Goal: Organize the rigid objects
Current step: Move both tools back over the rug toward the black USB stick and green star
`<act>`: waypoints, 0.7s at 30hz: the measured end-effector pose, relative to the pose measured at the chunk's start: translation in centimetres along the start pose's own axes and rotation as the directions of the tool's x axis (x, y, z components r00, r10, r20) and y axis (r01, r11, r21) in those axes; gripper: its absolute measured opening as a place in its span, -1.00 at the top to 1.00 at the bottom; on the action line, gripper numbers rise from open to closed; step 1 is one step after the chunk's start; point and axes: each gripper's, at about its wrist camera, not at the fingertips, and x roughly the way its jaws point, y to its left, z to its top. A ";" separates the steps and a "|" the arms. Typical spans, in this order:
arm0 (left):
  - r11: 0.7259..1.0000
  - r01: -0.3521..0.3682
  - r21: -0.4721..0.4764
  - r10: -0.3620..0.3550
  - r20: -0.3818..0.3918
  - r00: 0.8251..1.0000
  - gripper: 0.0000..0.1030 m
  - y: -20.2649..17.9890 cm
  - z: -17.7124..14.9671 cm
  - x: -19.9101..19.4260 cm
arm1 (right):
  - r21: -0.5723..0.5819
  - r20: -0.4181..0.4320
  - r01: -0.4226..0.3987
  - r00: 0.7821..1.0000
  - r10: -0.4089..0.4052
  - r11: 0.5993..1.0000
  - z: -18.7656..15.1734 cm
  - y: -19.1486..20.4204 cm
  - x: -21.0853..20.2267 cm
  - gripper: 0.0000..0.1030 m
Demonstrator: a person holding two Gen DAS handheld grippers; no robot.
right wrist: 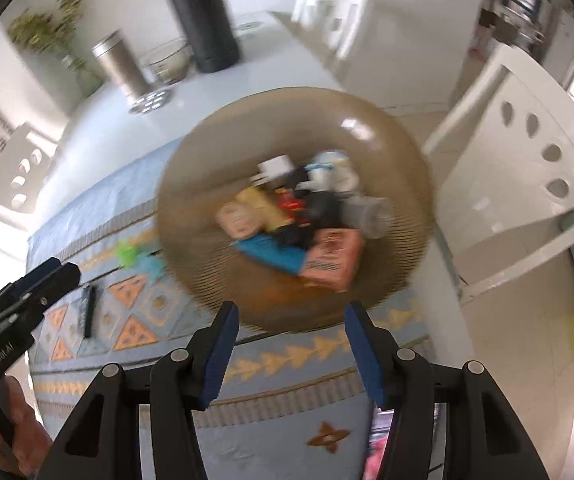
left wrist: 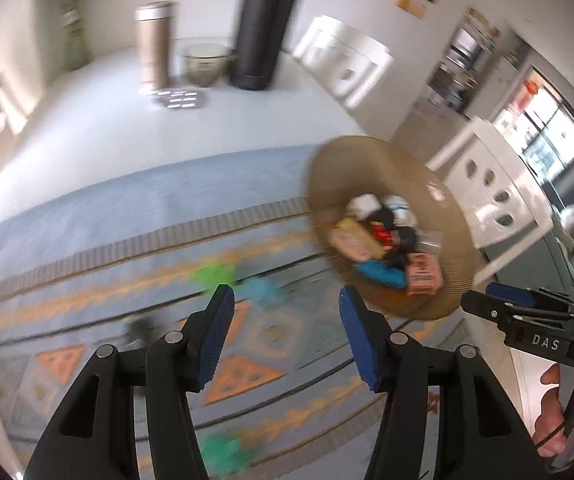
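Nearest the lens in your left wrist view, the left gripper (left wrist: 285,300) has its blue-padded fingers (left wrist: 217,336) spread apart with nothing between them, over the patterned blue table runner (left wrist: 127,216). Just past the tips: a green toy piece (left wrist: 212,273) and a teal one (left wrist: 263,290) on the runner, both blurred. Another green blob (left wrist: 219,450) sits low between the fingers; can't tell what it is.

Your right gripper (right wrist: 291,314) is also parted and empty, hanging at the near rim of the brown woven basket (right wrist: 387,132). Basket holds the sorted stuff: pink box (right wrist: 333,258), blue flat piece (right wrist: 271,254), red item (right wrist: 291,202), white figure (right wrist: 333,172), beige packets (right wrist: 239,216). A dark slim object (right wrist: 89,312) lies on the runner, left of the basket, near your left tool.

Far end of the white table (left wrist: 99,120): tan canister (left wrist: 155,44), glass bowl (left wrist: 206,62), black cylinder (left wrist: 265,24). White chairs (right wrist: 527,152) beside the table.
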 end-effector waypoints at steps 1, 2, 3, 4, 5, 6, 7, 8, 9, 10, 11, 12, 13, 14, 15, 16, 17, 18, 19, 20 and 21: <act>1.000 -0.013 -0.013 0.013 0.005 1.000 -0.02 0.8 -0.3 -0.5 | -0.015 -0.002 -0.008 1.000 0.008 1.000 -0.1 0.8 0.1 -0.04; 0.999 -0.036 -0.036 0.036 0.015 0.999 -0.02 2.3 -0.8 -1.4 | -0.040 -0.005 -0.019 1.000 0.018 0.999 -0.3 2.1 0.1 -0.04; 0.998 -0.048 -0.049 0.049 0.019 0.999 -0.02 3.0 -1.1 -1.8 | -0.052 -0.007 -0.022 1.000 0.021 0.998 -0.5 2.9 0.1 -0.04; 0.995 -0.066 -0.074 0.068 0.024 0.997 -0.02 4.3 -1.6 -2.7 | -0.069 -0.009 -0.028 1.000 0.027 0.997 -0.7 3.8 0.1 -0.04; 0.993 -0.076 -0.092 0.079 0.027 0.997 -0.02 5.3 -2.1 -3.2 | -0.088 -0.012 -0.036 0.999 0.035 0.995 -0.9 4.9 0.1 -0.04; 0.991 -0.083 -0.105 0.087 0.029 0.996 -0.02 5.9 -2.5 -3.6 | -0.102 -0.012 -0.042 0.999 0.041 0.994 -1.0 5.7 0.1 -0.04; 0.988 -0.094 -0.126 0.099 0.030 0.995 -0.02 6.9 -3.0 -4.1 | -0.118 -0.011 -0.047 0.999 0.046 0.992 -1.2 6.6 0.0 -0.04; 0.984 -0.103 -0.145 0.108 0.030 0.994 -0.02 7.9 -3.6 -4.6 | -0.139 -0.009 -0.048 0.999 0.048 0.989 -1.5 7.8 -0.1 -0.04; 0.982 -0.107 -0.156 0.113 0.031 0.993 -0.02 8.3 -3.9 -4.9 | -0.147 -0.008 -0.049 0.999 0.048 0.988 -1.6 8.3 -0.2 -0.04; 0.978 -0.114 -0.173 0.120 0.030 0.992 -0.02 9.1 -4.5 -5.2 | -0.160 -0.008 -0.052 0.999 0.051 0.986 -1.8 9.1 -0.2 -0.04; 0.976 -0.118 -0.185 0.125 0.028 0.992 -0.02 9.6 -4.9 -5.4 | -0.169 -0.010 -0.056 0.998 0.055 0.984 -2.0 9.7 -0.3 -0.04; 0.973 -0.119 -0.196 0.127 0.027 0.992 -0.02 10.2 -5.4 -5.6 | -0.176 -0.012 -0.059 0.998 0.058 0.983 -2.2 10.3 -0.3 -0.04; 0.972 -0.116 -0.204 0.124 0.027 0.992 -0.02 10.8 -5.9 -5.9 | -0.184 -0.014 -0.062 0.998 0.061 0.981 -2.3 10.9 -0.3 -0.05; 0.971 -0.116 -0.208 0.124 0.027 0.992 -0.02 11.0 -6.2 -6.0 | -0.192 -0.016 -0.065 0.998 0.063 0.979 -2.5 11.5 -0.2 -0.04; 0.970 -0.119 -0.210 0.127 0.023 0.992 -0.02 11.3 -6.6 -6.1 | -0.197 -0.018 -0.065 0.998 0.062 0.978 -2.7 12.0 -0.2 -0.04; 0.971 -0.119 -0.209 0.127 0.023 0.992 -0.02 11.3 -6.8 -6.3 | -0.203 -0.020 -0.063 0.998 0.061 0.977 -3.0 12.6 -0.2 -0.04; 0.972 -0.117 -0.206 0.124 0.024 0.992 -0.02 11.6 -7.0 -6.6 | -0.204 -0.019 -0.065 0.998 0.062 0.977 -3.2 12.9 -0.2 -0.04; 0.973 -0.116 -0.202 0.124 0.026 0.992 -0.02 11.7 -7.3 -6.8 | -0.204 -0.018 -0.067 0.998 0.064 0.977 -3.3 13.3 -0.3 -0.04; 0.974 -0.116 -0.197 0.124 0.029 0.992 -0.02 11.8 -7.4 -7.0 | -0.204 -0.016 -0.069 0.998 0.067 0.977 -3.5 13.7 -0.3 -0.04; 0.975 -0.117 -0.190 0.126 0.033 0.992 -0.02 11.9 -7.5 -7.2 | -0.204 -0.015 -0.071 0.997 0.070 0.976 -3.6 14.0 -0.3 -0.04; 0.975 -0.119 -0.187 0.127 0.035 0.991 -0.02 12.0 -7.6 -7.3 | -0.205 -0.013 -0.075 0.997 0.074 0.976 -3.7 14.3 -0.3 -0.05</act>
